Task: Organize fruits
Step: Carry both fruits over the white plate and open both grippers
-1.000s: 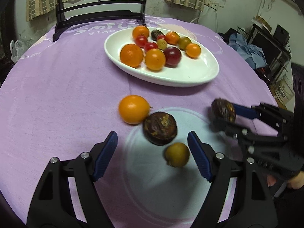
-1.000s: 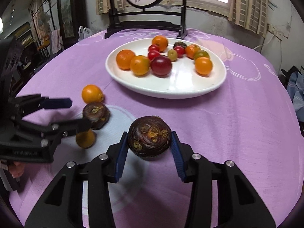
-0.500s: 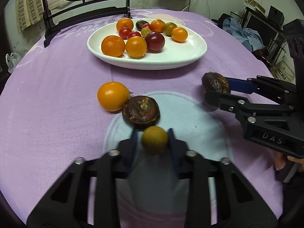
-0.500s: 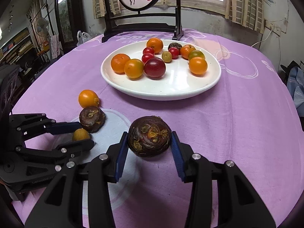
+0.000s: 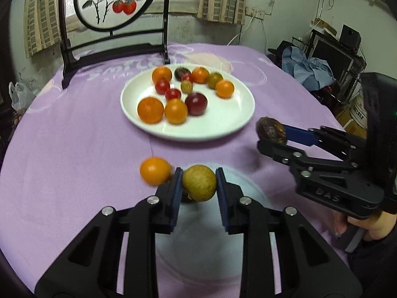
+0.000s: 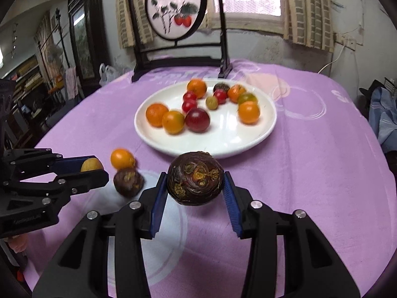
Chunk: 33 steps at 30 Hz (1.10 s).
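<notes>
My left tool (image 5: 199,182): pinching a yellow fruit (image 5: 199,185), near the white plate (image 5: 233,121).
My right tool (image 6: 195,186): pinching a dark brown fruit (image 6: 195,178), just before the plate.

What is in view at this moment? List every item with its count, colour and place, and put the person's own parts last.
white plate: one, white, centre of the table.
fruits on the plate: about twelve, orange, red, dark red and greenish.
loose orange fruit: one, orange, on the cloth in front of the plate.
dark brown fruit on the cloth: one, beside the loose orange fruit.
yellow-green fruit: one, held in the left gripper.
large dark brown fruit: one, held in the right gripper.
tablecloth: one, purple, covers the table.
painted screen: one, dark frame, far table edge.
curtains: beige, at the window.
hand: one, on the right gripper's handle.
</notes>
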Each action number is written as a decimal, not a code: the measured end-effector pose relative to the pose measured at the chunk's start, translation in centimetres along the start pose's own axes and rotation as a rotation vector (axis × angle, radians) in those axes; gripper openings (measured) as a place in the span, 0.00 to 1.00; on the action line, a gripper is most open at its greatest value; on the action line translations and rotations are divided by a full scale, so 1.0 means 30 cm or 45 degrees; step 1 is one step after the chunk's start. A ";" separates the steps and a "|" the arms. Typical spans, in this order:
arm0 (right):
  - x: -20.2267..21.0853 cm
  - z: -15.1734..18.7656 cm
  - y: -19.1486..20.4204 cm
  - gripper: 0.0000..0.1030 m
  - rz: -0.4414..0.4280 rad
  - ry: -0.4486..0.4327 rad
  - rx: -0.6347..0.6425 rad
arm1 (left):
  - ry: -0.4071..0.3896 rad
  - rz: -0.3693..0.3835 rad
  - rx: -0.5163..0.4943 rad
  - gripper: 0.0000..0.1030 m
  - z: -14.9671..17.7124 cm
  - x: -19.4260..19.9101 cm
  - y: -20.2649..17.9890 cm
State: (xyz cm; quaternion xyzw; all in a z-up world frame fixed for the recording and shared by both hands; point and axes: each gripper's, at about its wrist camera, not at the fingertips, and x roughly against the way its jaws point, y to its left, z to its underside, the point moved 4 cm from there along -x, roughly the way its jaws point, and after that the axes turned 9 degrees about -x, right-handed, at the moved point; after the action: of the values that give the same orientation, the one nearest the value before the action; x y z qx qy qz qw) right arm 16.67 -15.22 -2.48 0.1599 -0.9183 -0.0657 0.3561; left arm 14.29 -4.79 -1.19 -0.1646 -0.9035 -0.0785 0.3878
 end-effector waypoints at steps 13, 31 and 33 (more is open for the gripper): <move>-0.154 -0.145 -0.047 0.43 0.078 -0.005 -0.006 | 0.015 -0.040 0.122 0.26 -0.225 -0.202 0.098; -0.235 -0.144 -0.128 0.60 0.075 0.003 -0.077 | -0.011 -0.108 0.191 0.67 -0.311 -0.328 0.137; -0.230 -0.139 -0.127 0.60 0.066 0.012 -0.084 | -0.014 -0.108 0.191 0.68 -0.308 -0.311 0.143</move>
State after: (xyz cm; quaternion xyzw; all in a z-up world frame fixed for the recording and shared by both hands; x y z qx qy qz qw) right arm 25.23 -16.48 -4.65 0.1246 -0.9178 -0.0861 0.3670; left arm 28.07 -5.49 -1.56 -0.0972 -0.9151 -0.0262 0.3904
